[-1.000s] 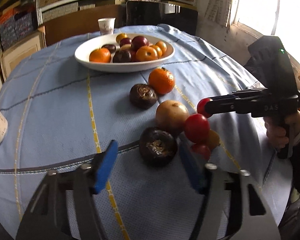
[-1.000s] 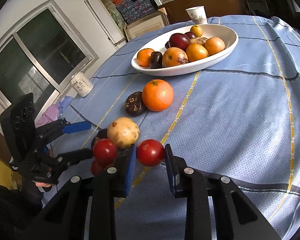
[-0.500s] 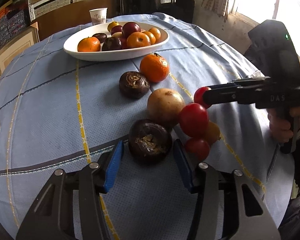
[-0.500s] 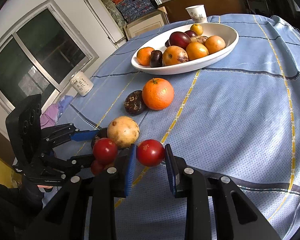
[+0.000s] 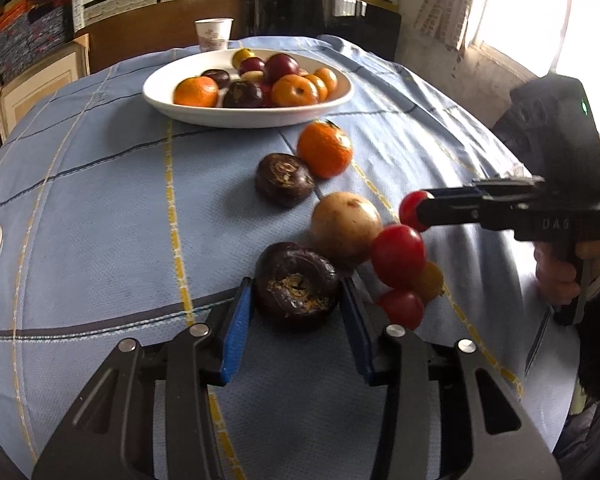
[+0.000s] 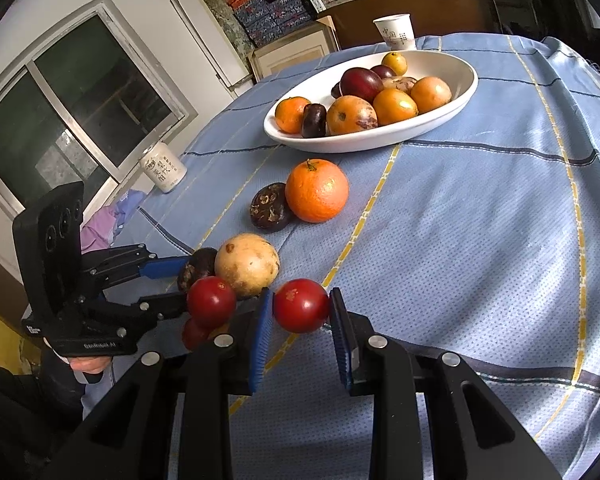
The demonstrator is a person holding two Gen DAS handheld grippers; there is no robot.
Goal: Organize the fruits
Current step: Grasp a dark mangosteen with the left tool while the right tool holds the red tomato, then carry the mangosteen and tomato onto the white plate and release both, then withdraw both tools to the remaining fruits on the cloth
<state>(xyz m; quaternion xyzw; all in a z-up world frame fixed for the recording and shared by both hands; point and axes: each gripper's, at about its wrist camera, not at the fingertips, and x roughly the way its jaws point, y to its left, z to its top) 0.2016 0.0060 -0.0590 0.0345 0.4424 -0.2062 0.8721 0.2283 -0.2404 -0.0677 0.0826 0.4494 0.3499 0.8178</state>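
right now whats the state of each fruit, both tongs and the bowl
left tongs: closing around the dark round fruit, which sits on the cloth
right tongs: shut on a red tomato
white bowl: upright, holding fruit
orange: loose on the cloth, beside a second dark fruit
paper cup: upright behind the bowl

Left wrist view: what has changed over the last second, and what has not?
The left hand-held gripper came forward around the dark round fruit, and its jaws are closing on it from a wide spread; the pads look just short of touching. The right hand-held gripper stayed put, shut on its red tomato. The other fruit and the white bowl are unmoved.
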